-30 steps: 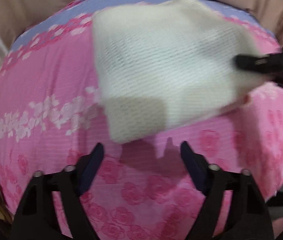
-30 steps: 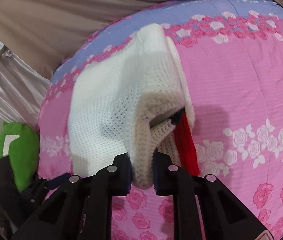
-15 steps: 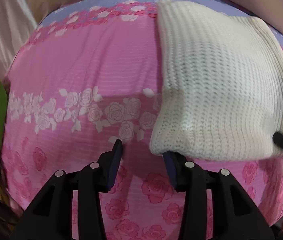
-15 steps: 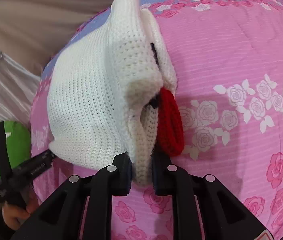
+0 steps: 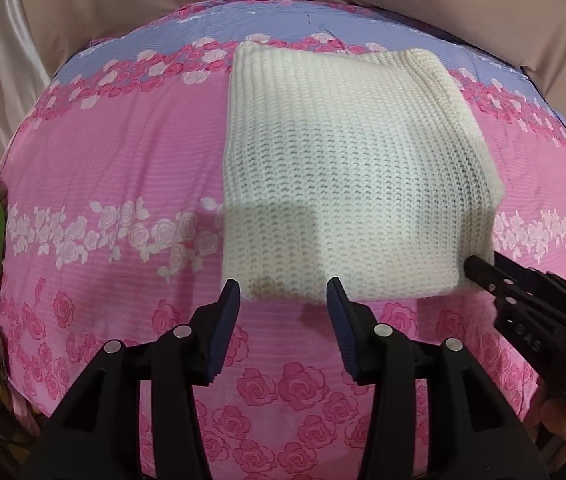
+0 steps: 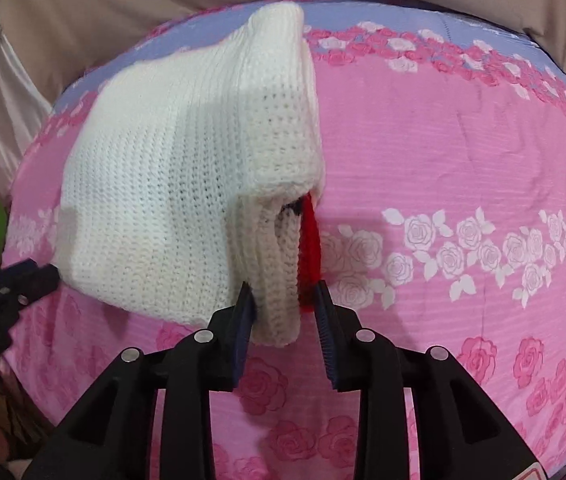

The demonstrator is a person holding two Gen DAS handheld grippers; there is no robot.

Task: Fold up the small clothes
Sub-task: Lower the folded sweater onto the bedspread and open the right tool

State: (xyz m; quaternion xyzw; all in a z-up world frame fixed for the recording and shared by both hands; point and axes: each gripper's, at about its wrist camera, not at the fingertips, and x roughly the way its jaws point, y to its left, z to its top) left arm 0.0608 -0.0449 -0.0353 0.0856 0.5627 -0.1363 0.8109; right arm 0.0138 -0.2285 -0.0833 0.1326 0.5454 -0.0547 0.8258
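Right gripper point(image 6: 285, 304) just let go, jaws now apart around the knit's point(image 5: 343, 184) corner; left gripper point(image 5: 283, 300) is spread too, grabbing nothing. Knit lies folded on the bedspread point(image 5: 123, 152), so this fold looks done

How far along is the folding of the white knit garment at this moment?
Mostly done: the white knit garment lies on the pink floral sheet as a compact folded rectangle. In hand: the right gripper stands open around the garment's near corner, not clamping it, and the left gripper is open at the near edge. Left: pulling both grippers clear, perhaps tidying the red part peeking from the fold.
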